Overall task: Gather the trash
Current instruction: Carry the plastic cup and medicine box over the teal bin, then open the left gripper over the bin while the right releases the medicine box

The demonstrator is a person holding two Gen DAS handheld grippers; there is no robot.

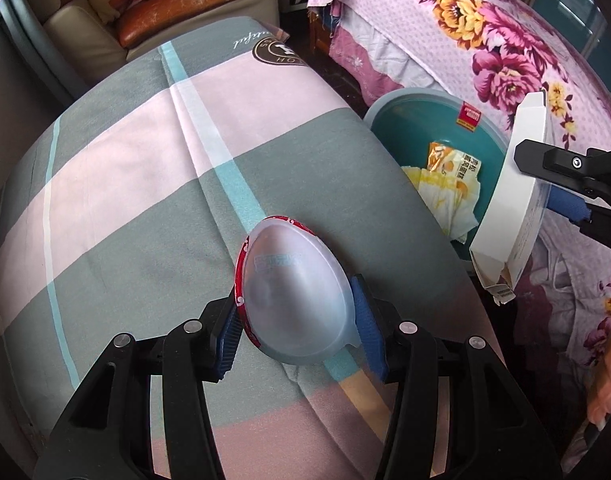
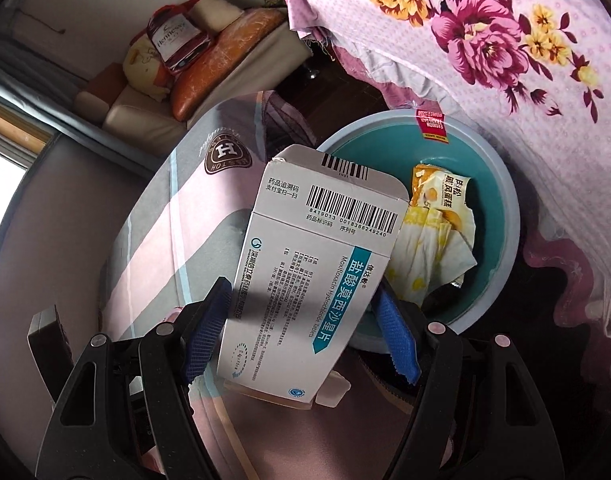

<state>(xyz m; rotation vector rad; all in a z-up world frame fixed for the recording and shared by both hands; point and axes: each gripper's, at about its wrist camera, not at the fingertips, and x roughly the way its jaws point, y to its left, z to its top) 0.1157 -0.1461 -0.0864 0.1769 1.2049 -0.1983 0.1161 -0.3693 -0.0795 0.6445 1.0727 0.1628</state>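
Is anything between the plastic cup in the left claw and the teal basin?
Only bare checked bedcover lies between the translucent plastic cup with the red rim in the left claw and the round teal plastic basin, shown in the left wrist view.

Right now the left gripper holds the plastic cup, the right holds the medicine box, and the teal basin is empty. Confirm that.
Not empty: the right wrist view shows the teal basin already holding a yellow snack wrapper and crumpled paper. The left gripper holds the plastic cup, the right gripper the medicine box.
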